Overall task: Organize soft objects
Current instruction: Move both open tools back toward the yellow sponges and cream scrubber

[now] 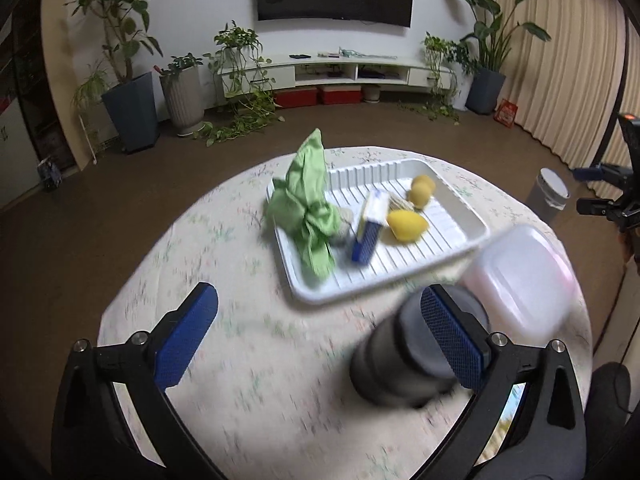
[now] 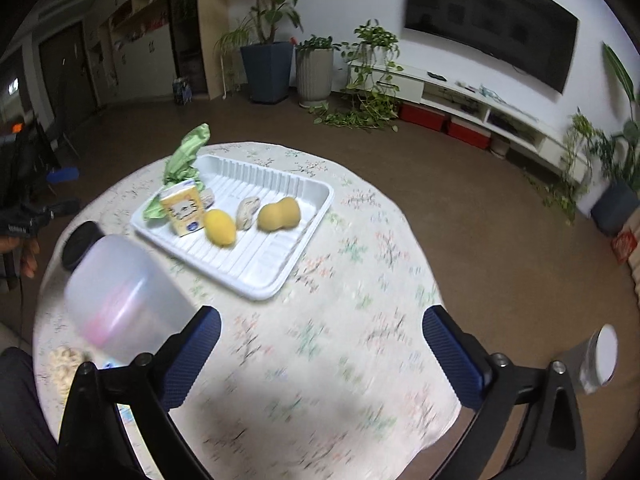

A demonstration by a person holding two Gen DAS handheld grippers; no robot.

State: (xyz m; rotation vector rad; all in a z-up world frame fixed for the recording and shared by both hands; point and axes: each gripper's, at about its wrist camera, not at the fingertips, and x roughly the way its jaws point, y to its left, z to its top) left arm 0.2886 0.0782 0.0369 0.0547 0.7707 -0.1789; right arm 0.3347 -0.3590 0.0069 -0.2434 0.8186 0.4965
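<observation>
Grippers are hanging tilted down over the round flowered tablecloth: left gripper and right gripper both spread wide, nothing between their textured blue pads. Soft things are lying in the ribbed white plastic tray: crumpled green cloth, egg-shaped yellow sponge, peanut-shaped sponge.

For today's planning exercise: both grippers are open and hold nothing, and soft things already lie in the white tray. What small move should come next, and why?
Probably bring the right gripper over to the pale woolly bundle at the table's near edge. It looks soft and lies outside the white tray, while the green cloth and yellow sponges are already in it. Blur makes the bundle hard to identify.
</observation>
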